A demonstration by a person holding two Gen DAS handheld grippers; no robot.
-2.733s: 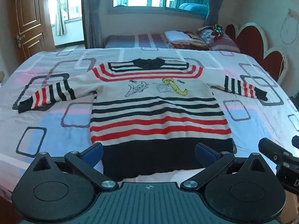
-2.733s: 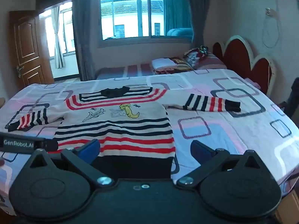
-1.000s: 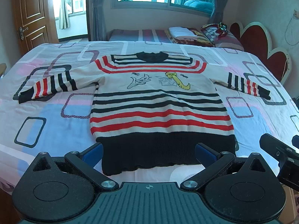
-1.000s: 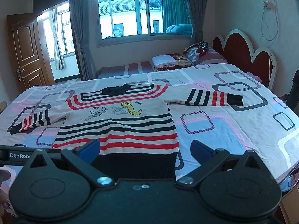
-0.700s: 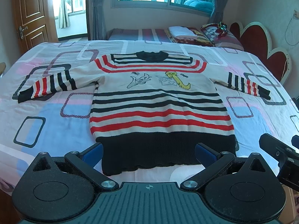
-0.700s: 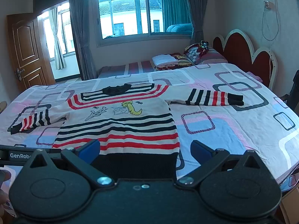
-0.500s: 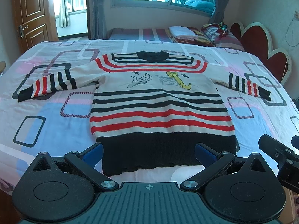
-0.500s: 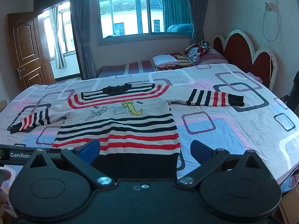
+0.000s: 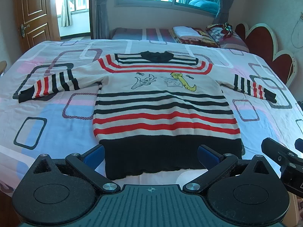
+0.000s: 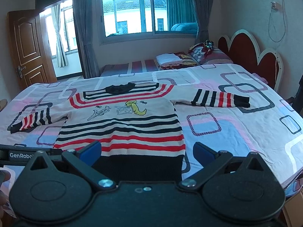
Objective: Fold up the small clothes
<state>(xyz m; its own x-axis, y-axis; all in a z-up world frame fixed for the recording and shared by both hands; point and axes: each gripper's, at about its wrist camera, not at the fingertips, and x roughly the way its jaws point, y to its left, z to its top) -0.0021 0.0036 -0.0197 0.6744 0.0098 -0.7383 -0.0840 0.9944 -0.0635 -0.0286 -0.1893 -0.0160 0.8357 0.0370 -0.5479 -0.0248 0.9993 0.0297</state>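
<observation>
A small striped sweater (image 9: pixel 162 106) (image 10: pixel 123 126) lies flat and face up on the bed, both sleeves spread out sideways, its black hem nearest me. A cat drawing and a yellow figure mark its chest. My left gripper (image 9: pixel 151 154) hovers open just in front of the hem, centred on the sweater, holding nothing. My right gripper (image 10: pixel 146 151) is open too, above the hem's right half. The right gripper's body shows at the right edge of the left wrist view, and the left gripper's side bar (image 10: pixel 20 154) shows at the left of the right wrist view.
The bed (image 9: pixel 47 128) has a sheet with square patterns and a red scalloped headboard (image 10: pixel 251 54) on the right. Folded bedding and pillows (image 10: pixel 176 58) lie at the far side under the window. A wooden door (image 9: pixel 32 13) stands at the back left.
Both grippers have risen and tilted slightly, so the sweater sits a little lower and fuller in view. The sweater itself has not moved, and both grippers stay open.
</observation>
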